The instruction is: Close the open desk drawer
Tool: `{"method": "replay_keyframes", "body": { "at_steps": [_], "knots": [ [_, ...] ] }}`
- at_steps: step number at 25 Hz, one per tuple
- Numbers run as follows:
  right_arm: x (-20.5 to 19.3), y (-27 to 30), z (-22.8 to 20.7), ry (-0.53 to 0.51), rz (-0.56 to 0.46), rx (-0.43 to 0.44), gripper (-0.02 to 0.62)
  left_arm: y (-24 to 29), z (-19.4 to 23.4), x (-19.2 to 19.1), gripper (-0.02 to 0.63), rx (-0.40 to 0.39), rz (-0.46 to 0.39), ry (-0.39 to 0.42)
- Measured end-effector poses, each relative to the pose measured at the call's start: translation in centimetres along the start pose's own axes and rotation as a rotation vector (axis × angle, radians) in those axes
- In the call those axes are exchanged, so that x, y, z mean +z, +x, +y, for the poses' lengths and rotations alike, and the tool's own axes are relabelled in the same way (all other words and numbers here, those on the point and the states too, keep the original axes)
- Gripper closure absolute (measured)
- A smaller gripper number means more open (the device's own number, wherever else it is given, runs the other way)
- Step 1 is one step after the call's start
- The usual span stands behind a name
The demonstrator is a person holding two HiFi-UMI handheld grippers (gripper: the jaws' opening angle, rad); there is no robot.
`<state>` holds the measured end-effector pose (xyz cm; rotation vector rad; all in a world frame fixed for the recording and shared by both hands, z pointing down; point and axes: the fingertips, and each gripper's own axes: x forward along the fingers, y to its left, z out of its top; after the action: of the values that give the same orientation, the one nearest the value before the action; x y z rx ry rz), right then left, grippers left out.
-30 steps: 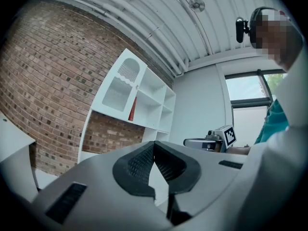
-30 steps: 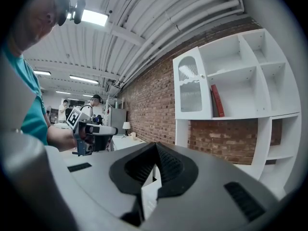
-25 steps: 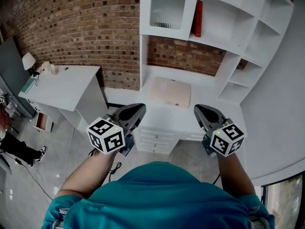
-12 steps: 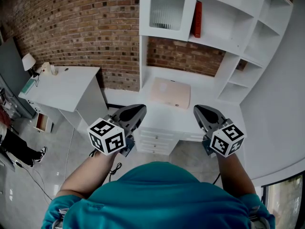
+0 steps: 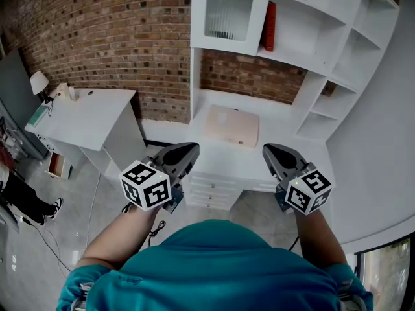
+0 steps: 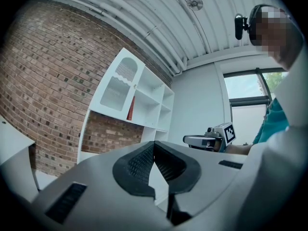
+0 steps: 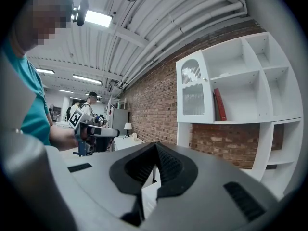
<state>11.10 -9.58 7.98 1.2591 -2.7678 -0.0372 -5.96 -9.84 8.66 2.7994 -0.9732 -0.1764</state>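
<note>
In the head view, the white desk stands under a white shelf unit, with a pink flat item on its top. Its drawer fronts show below the front edge; from this angle I cannot tell which one stands out. My left gripper hovers over the desk's front left and my right gripper over its front right, both pointing at the desk. The left gripper view shows the left gripper shut and empty. The right gripper view shows the right gripper likewise shut on nothing.
A second white desk with a small lamp stands at the left against the brick wall. The shelf unit has a glass-door cabinet and a red book. A person's legs and a floor cable lie left.
</note>
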Motion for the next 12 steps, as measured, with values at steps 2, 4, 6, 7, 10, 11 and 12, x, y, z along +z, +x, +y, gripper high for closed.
{"method": "replay_keyframes", "body": {
  "at_steps": [2, 4, 6, 7, 10, 11, 12],
  "knots": [
    [-0.06, -0.04, 0.0, 0.001, 0.002, 0.0, 0.575, 0.0, -0.04, -0.06, 0.592, 0.001, 0.0, -0.003],
    [-0.12, -0.04, -0.04, 0.002, 0.005, 0.001, 0.575, 0.05, -0.07, -0.04, 0.592, 0.001, 0.001, -0.004],
    [-0.15, 0.0, -0.07, 0.004, 0.008, 0.001, 0.575, 0.1, -0.04, 0.0, 0.592, 0.002, 0.002, -0.006],
    [-0.2, 0.0, -0.07, 0.004, 0.009, 0.001, 0.575, 0.11, -0.03, -0.03, 0.592, 0.002, 0.003, -0.005],
    [-0.4, -0.07, -0.02, 0.004, 0.009, 0.0, 0.575, 0.06, 0.02, -0.27, 0.592, 0.005, 0.005, -0.001],
    [-0.42, -0.09, -0.02, 0.005, 0.009, 0.0, 0.575, 0.04, 0.04, -0.3, 0.592, 0.006, 0.005, -0.002],
    [-0.41, -0.1, -0.03, 0.006, 0.009, -0.001, 0.575, 0.01, 0.06, -0.31, 0.592, 0.007, 0.005, -0.003]
  ]
}}
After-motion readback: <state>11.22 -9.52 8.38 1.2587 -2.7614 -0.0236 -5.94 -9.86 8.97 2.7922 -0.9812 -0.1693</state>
